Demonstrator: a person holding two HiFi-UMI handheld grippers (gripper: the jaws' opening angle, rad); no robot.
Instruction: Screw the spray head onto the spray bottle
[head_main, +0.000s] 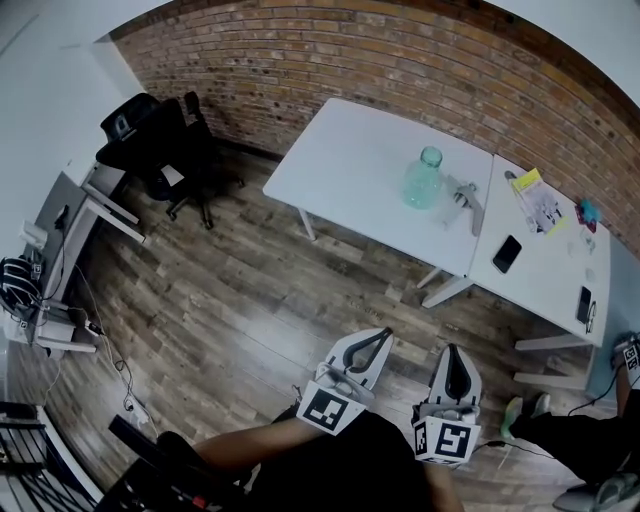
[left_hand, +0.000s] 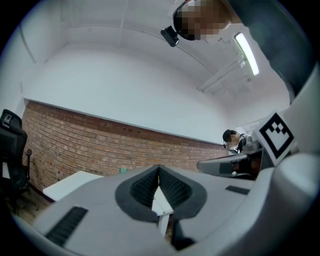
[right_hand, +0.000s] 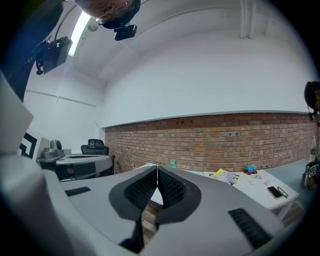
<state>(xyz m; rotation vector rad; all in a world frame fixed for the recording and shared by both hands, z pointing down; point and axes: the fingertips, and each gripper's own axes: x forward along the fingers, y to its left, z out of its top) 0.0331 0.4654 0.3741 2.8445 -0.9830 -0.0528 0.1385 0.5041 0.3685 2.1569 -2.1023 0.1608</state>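
A translucent green spray bottle (head_main: 423, 180) stands without its head on a white table (head_main: 350, 165) across the room. The grey spray head (head_main: 466, 198) lies just right of it. My left gripper (head_main: 382, 337) and right gripper (head_main: 452, 354) are held side by side over the wood floor, well short of the table, both shut with nothing in them. In the left gripper view the jaws (left_hand: 159, 171) meet and only the bottle's top (left_hand: 123, 170) shows. In the right gripper view the shut gripper (right_hand: 157, 169) points toward the bottle (right_hand: 172, 163).
A second white table (head_main: 545, 265) adjoins on the right, with a yellow booklet (head_main: 531, 192) and a black phone (head_main: 506, 253). A black office chair (head_main: 150, 135) stands by the brick wall. A desk with cables (head_main: 50, 300) is at left. Another person's legs (head_main: 570, 430) are at lower right.
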